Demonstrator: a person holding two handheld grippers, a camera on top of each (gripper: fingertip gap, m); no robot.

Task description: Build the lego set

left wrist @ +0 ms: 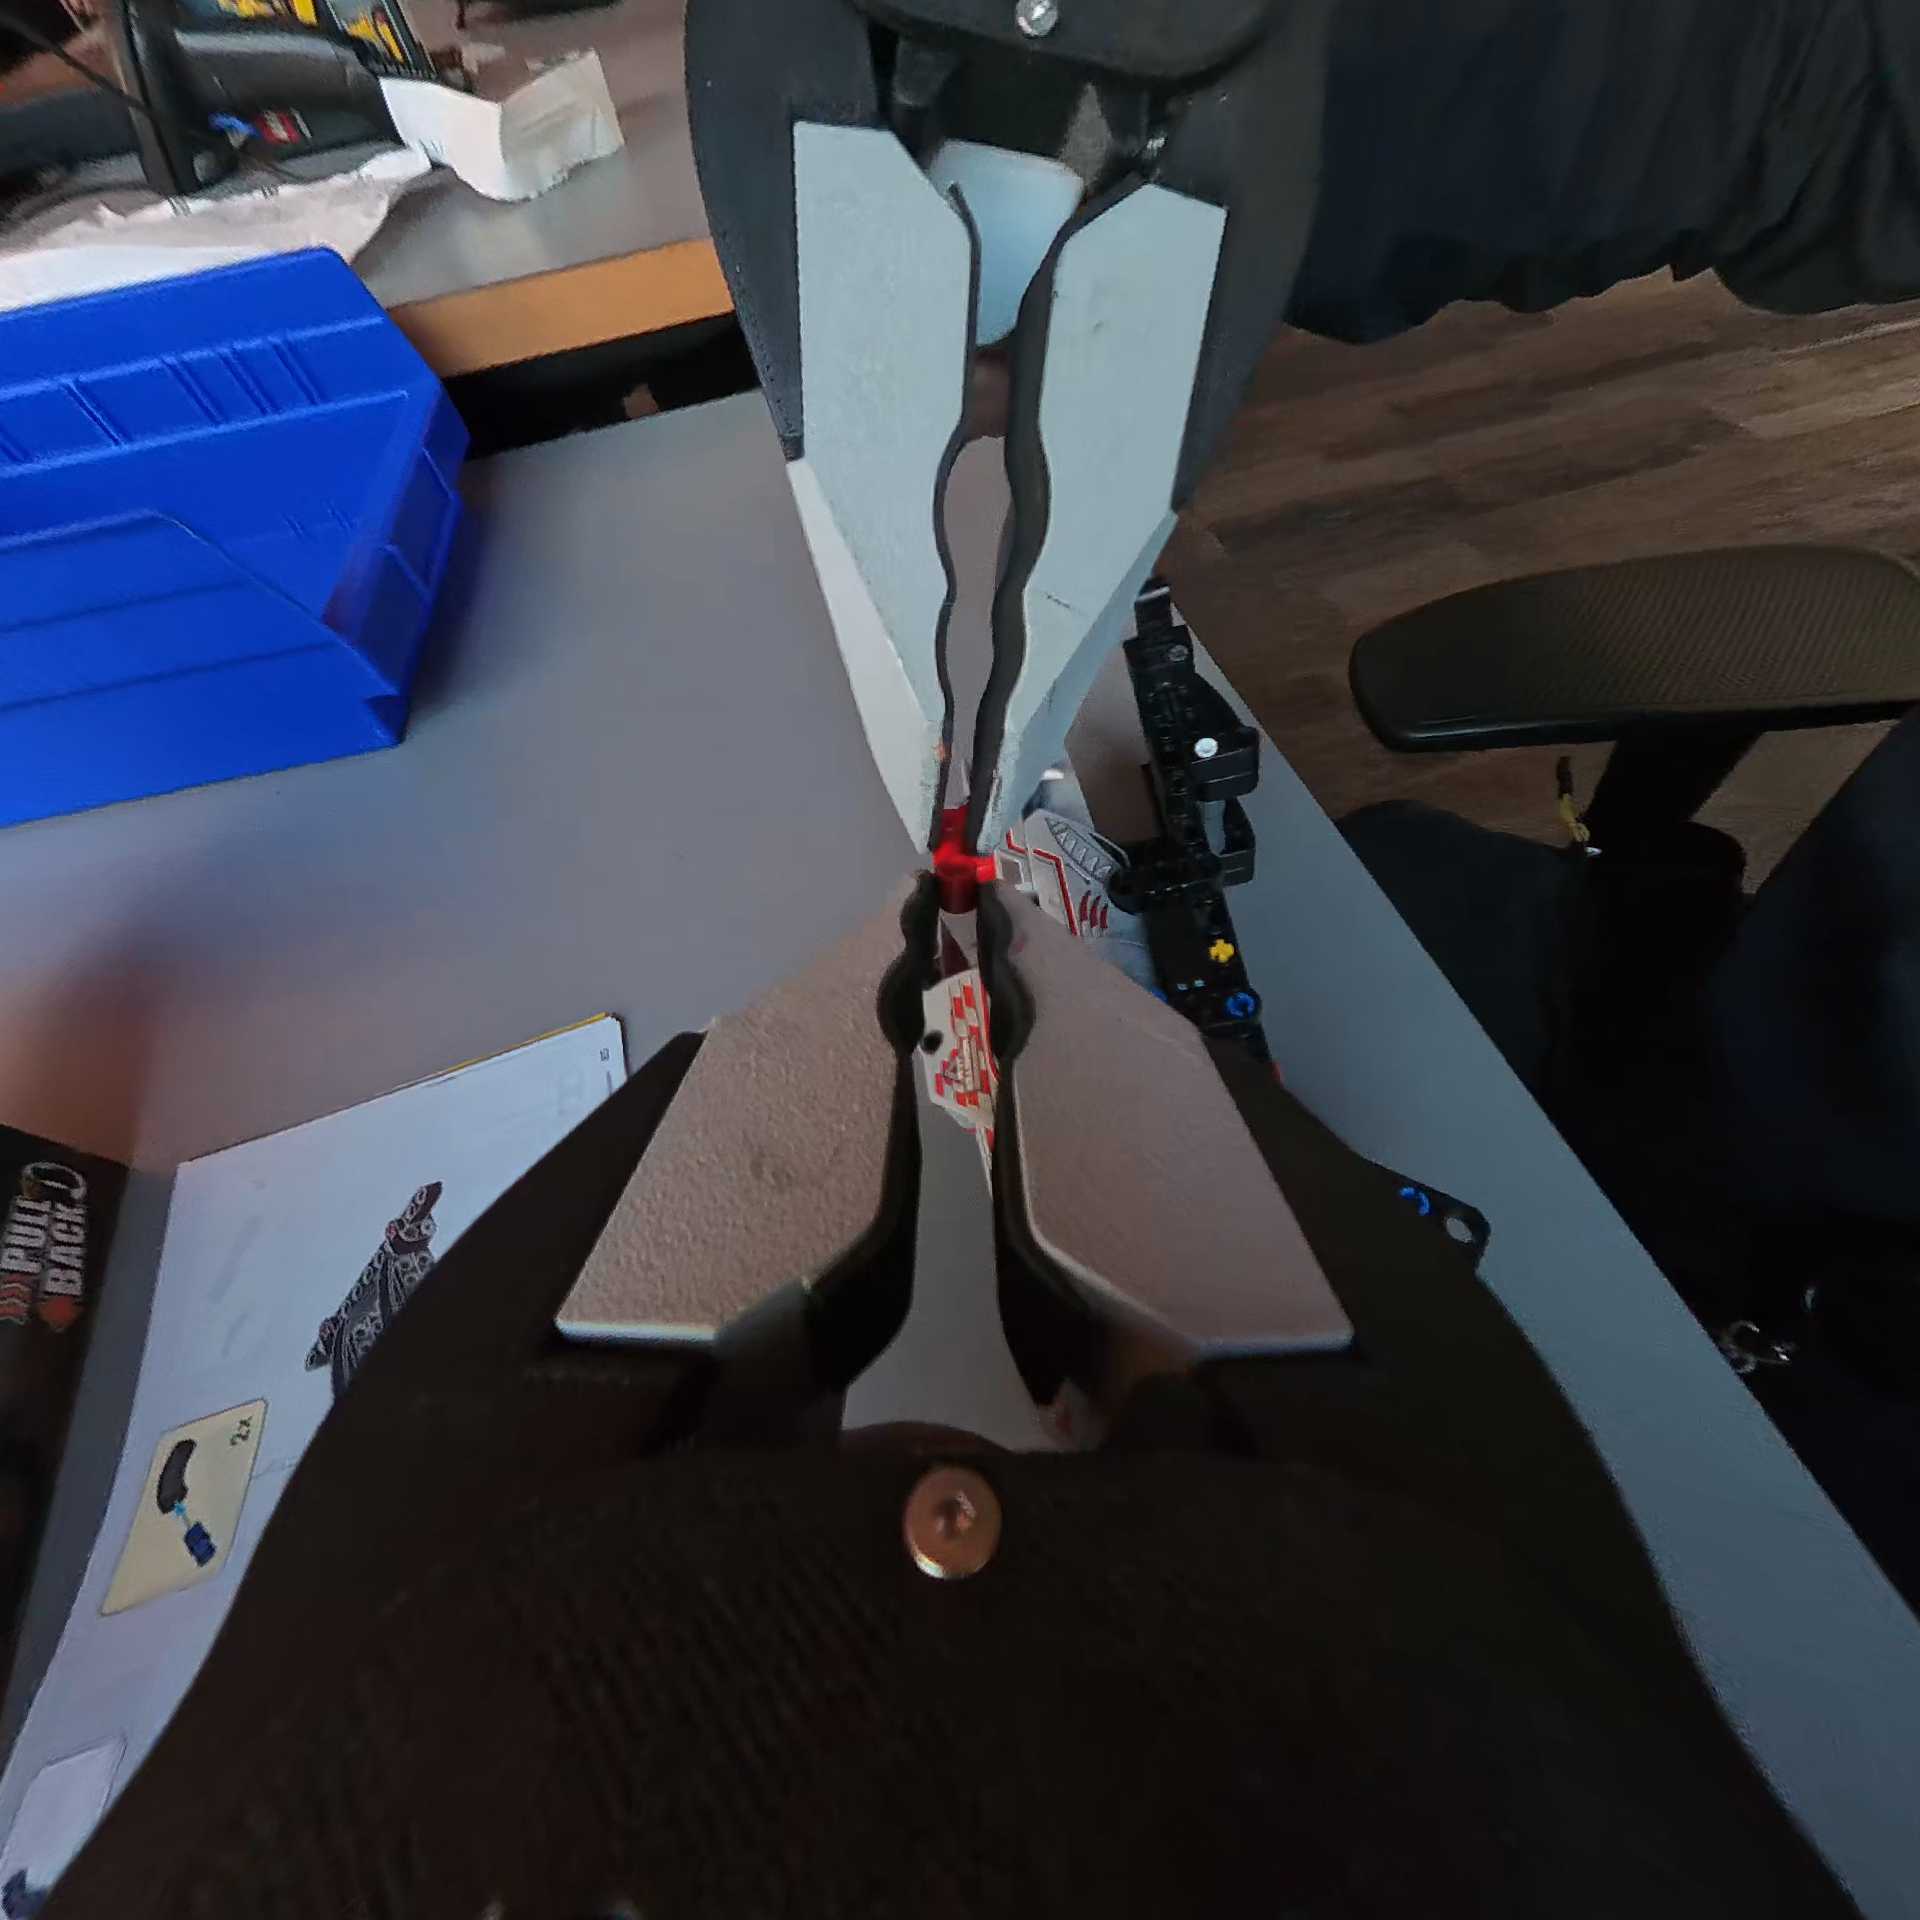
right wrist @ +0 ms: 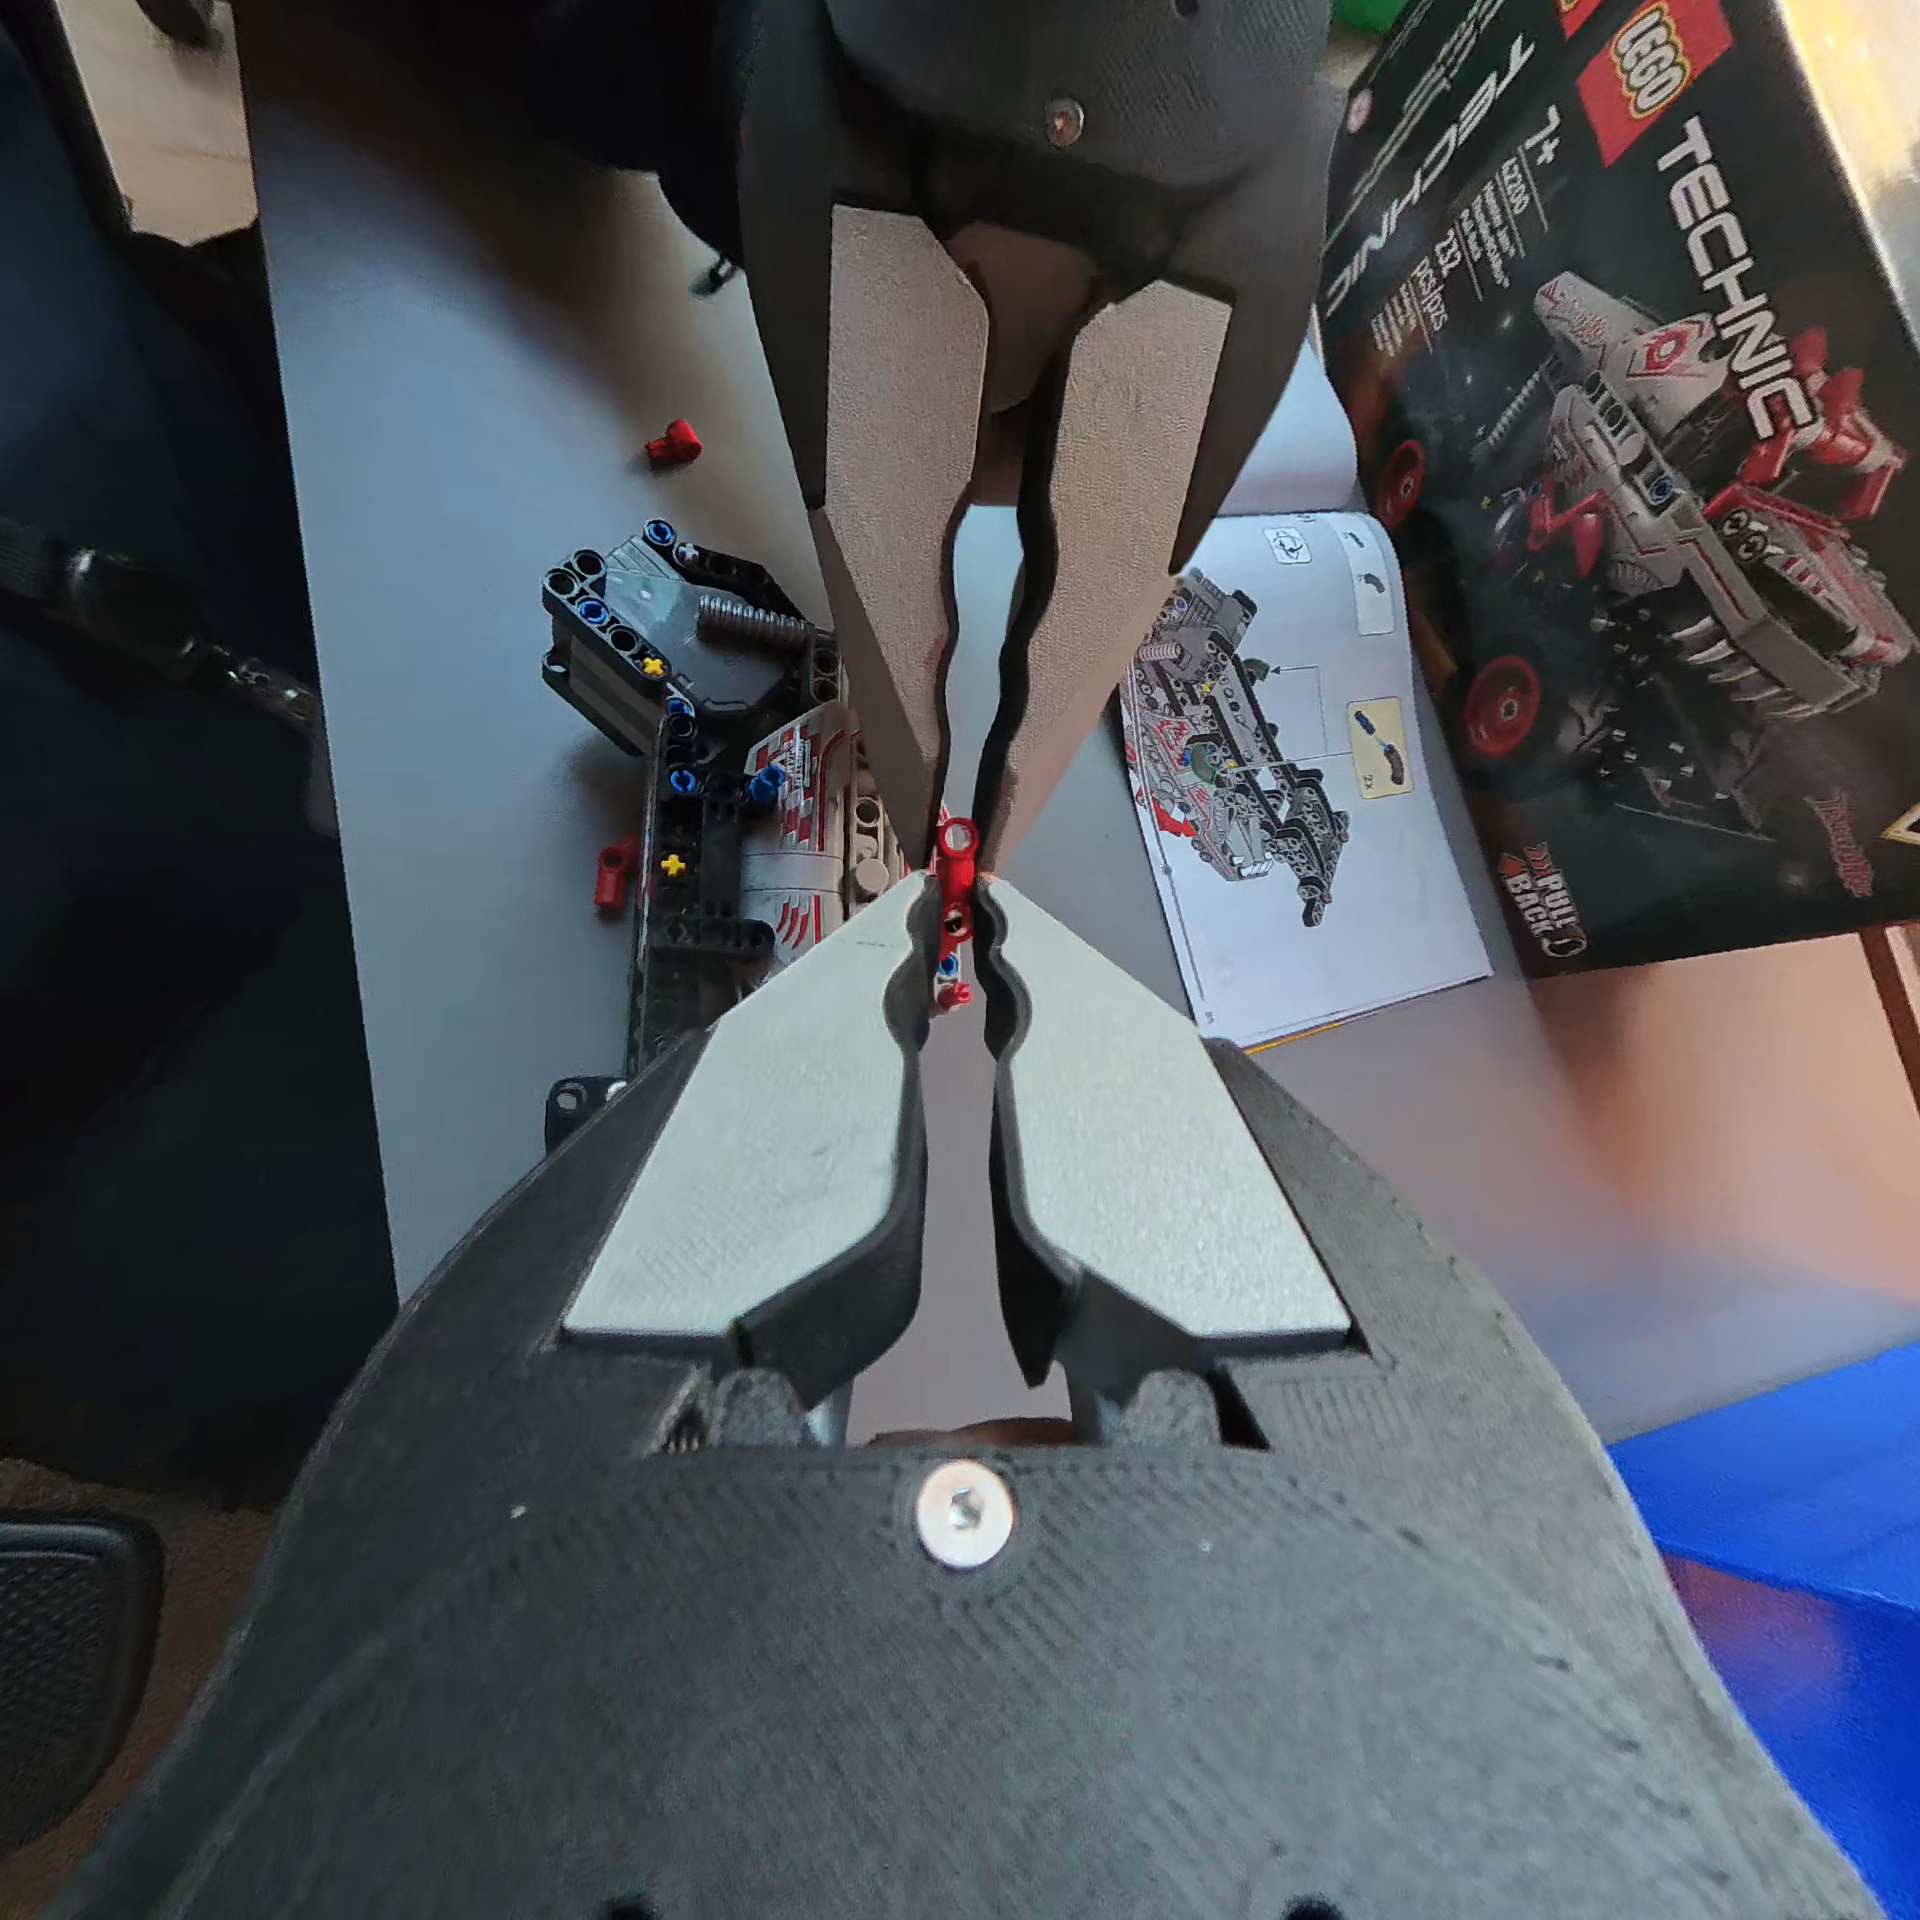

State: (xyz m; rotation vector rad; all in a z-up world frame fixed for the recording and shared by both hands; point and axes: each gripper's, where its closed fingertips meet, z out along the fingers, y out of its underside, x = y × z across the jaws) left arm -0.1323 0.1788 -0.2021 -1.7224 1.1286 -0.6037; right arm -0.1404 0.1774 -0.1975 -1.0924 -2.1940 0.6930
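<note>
Both tongs' tips pinch red connector (right wrist: 957,878) — mostly hidden, model (right wrist: 717,769) partly covered.

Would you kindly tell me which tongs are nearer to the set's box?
Left. The left tongs reach in from the side where the box lies, beside them; the right tongs come from the opposite side, meeting them tip to tip.

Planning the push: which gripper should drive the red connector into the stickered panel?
Right, probably. The right gripper is shut on the red connector; the left gripper clamps the stickered panel, so it suits bracing.
</note>
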